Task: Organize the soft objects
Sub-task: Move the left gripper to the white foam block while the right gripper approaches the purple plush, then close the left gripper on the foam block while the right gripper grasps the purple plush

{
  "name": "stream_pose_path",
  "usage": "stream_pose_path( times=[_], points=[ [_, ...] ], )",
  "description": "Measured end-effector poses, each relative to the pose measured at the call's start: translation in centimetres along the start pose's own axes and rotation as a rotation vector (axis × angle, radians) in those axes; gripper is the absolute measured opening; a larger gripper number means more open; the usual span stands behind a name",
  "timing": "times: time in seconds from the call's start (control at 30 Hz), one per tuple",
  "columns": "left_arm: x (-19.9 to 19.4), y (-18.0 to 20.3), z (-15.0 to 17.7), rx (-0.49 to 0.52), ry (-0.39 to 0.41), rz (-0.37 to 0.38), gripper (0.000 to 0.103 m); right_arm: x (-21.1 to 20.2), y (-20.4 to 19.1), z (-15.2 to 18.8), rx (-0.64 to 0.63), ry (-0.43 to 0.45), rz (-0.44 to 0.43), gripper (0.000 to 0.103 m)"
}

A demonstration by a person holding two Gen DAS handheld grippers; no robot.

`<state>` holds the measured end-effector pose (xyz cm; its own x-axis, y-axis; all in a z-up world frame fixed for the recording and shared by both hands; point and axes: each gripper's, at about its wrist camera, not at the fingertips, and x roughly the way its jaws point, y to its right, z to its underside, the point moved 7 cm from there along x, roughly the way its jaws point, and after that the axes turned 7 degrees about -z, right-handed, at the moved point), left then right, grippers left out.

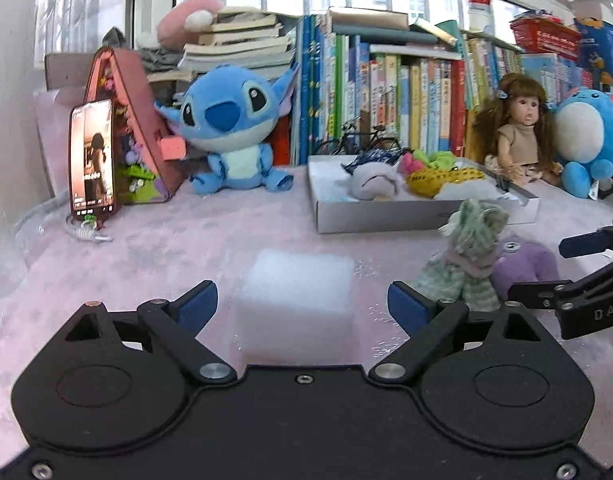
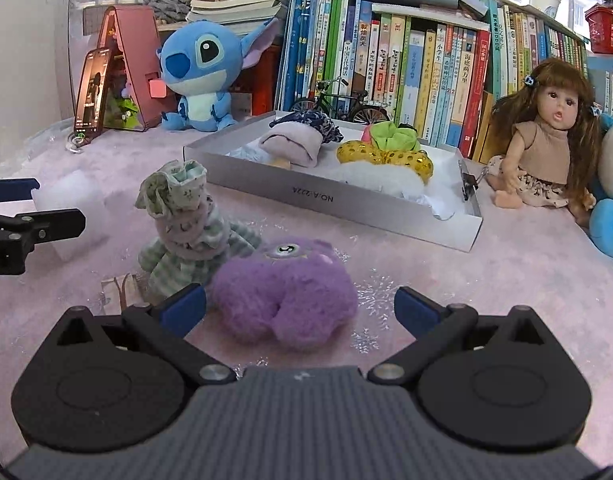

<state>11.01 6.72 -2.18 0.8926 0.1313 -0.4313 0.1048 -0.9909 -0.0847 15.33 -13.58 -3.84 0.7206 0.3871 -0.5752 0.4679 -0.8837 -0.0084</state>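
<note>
Our right gripper (image 2: 300, 306) gapes around the purple plush (image 2: 284, 294); light and squashy, we judge, best pinched mid-body; our left gripper (image 1: 302, 302), likewise spread, straddles the white foam block (image 1: 296, 304).

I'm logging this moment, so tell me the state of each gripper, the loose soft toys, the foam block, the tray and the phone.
left gripper: open, straddling the foam block
right gripper: open, around the purple plush
white foam block: on table, ungripped
purple plush: lying on table
striped plush: upright, outside tray
tray: partly filled
phone: propped, screen on
</note>
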Motion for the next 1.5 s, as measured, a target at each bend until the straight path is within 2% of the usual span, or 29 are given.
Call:
stream_pose_path(
  times=[0.17,0.33,0.7,0.9,1.17,1.5],
  points=[
    [1.2,-0.2,0.6,0.014,-0.024,-0.022,0.092,0.5,0.1,-0.1,0.013,-0.007,0.002,0.103],
    [1.8,-0.1,1.0,0.011,-0.052,-0.010,0.089,1.0,0.0,0.0,0.015,-0.021,0.002,0.103],
    [3.2,-0.8,1.8,-0.043,-0.130,0.033,0.059,1.5,-0.1,0.0,0.030,-0.034,-0.010,0.103],
    [3.0,-0.6,1.8,-0.035,-0.120,0.034,0.058,1.2,-0.2,-0.1,0.041,-0.020,-0.024,0.101],
    [2.4,-0.3,1.2,-0.046,-0.102,0.052,0.058,0.5,-1.2,-0.4,-0.004,0.012,-0.022,0.079],
    [1.7,0.1,0.1,-0.047,-0.072,0.065,0.058,-0.7,-1.0,-0.4,-0.006,0.037,-0.010,0.078]
  ],
)
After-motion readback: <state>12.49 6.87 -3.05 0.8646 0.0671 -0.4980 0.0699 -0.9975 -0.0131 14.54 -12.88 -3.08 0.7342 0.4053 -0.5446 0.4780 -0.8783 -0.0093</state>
